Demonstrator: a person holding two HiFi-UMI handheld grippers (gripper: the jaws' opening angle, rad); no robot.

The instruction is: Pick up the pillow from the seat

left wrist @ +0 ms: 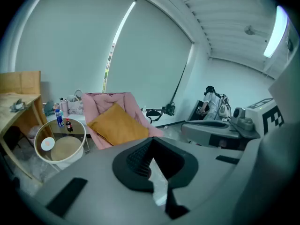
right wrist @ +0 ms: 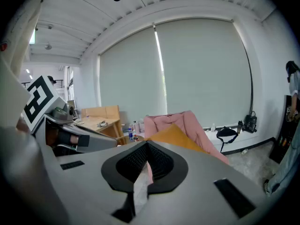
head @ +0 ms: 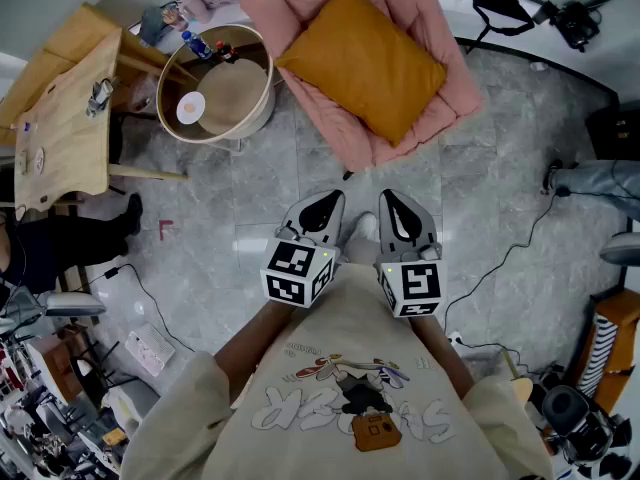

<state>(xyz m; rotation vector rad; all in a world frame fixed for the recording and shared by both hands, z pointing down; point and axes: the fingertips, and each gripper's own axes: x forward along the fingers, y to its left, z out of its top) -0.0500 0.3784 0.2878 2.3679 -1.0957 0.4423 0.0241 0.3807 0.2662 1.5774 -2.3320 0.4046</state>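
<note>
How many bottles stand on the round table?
2: a blue-labelled bottle and a smaller dark bottle beside it, at the round table's far edge; others may be hidden.

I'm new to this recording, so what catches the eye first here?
A mustard-orange pillow lies on the pink padded seat at the top centre of the head view. Nearer, the left claw and right claw are held shut and empty, side by side before the person's chest.
</note>
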